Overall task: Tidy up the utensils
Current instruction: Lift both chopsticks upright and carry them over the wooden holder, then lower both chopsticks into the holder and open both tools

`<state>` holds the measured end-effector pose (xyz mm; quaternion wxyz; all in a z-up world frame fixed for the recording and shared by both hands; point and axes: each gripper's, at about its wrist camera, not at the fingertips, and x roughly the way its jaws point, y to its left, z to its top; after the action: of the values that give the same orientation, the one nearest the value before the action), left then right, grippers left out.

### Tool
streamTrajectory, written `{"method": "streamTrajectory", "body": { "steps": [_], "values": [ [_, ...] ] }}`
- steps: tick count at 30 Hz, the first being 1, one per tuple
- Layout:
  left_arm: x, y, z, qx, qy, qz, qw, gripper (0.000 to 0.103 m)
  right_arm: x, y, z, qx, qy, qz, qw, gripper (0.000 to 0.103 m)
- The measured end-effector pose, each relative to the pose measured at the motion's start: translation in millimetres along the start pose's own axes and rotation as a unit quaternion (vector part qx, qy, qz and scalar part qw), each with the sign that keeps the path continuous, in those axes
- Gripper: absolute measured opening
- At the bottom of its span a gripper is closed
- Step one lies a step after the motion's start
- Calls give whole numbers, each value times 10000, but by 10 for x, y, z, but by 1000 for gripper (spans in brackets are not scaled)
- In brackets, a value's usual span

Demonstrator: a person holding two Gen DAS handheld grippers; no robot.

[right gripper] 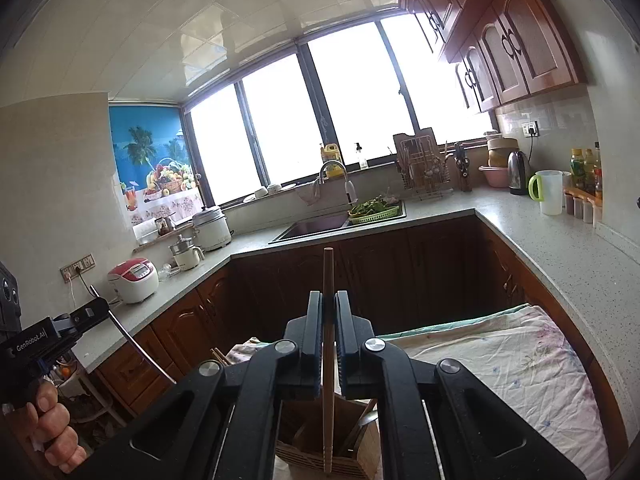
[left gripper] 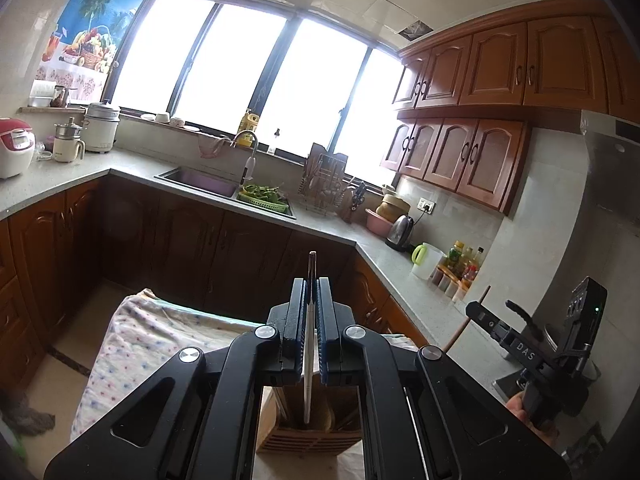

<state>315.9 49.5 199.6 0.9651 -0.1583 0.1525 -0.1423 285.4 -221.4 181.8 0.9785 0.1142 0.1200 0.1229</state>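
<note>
My left gripper (left gripper: pixel 311 286) is shut on a thin silver metal chopstick (left gripper: pixel 307 364), which stands upright between the pads with its lower end over a wooden utensil holder (left gripper: pixel 316 436). My right gripper (right gripper: pixel 329 300) is shut on a brown wooden chopstick (right gripper: pixel 328 360), also upright, its lower end over the same slatted wooden utensil holder (right gripper: pixel 320 460), where other wooden sticks lean. The right gripper (left gripper: pixel 476 308) shows at the right of the left wrist view with its wooden chopstick (left gripper: pixel 464 324). The left gripper (right gripper: pixel 102 305) with the metal chopstick (right gripper: pixel 136 348) shows at the left of the right wrist view.
A flowered cloth (left gripper: pixel 152 332) covers the table under the holder. An L-shaped counter (left gripper: pixel 328 232) runs round the room with a sink (left gripper: pixel 200 182), green vegetable basket (left gripper: pixel 262 196), dish rack (left gripper: pixel 324 184), kettle (left gripper: pixel 400 232) and rice cooker (left gripper: pixel 14 146). A hand (right gripper: pixel 52 428) grips the left handle.
</note>
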Motion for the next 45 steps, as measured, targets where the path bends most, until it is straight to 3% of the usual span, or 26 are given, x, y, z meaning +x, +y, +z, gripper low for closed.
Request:
{"method": "streamTrajectory", "body": {
  "steps": [10,22,38,40,44,45],
  "values": [
    [487,207,-438,-302,281,139,9991,4,405,-150,-298,100,-6,-161,9998,6],
    [753,282,-1018,-369,868,224,9953,4,581,-260,-806,322,485,-176,9982,6],
    [828,317,-1000,-399,1033,180,9937,4,598,-237,-791,348,695,-159,9968,6],
    [832,323,-993,-408,1051,178,9935,5,611,-248,-791,348,734,-143,9966,10],
    [814,339,-995,-431,1064,290,9930,14,608,-254,-785,391,804,-74,9960,13],
    [805,354,-1002,-450,1061,302,9929,21,590,-247,-781,387,790,-61,9961,18]
  ]
}}
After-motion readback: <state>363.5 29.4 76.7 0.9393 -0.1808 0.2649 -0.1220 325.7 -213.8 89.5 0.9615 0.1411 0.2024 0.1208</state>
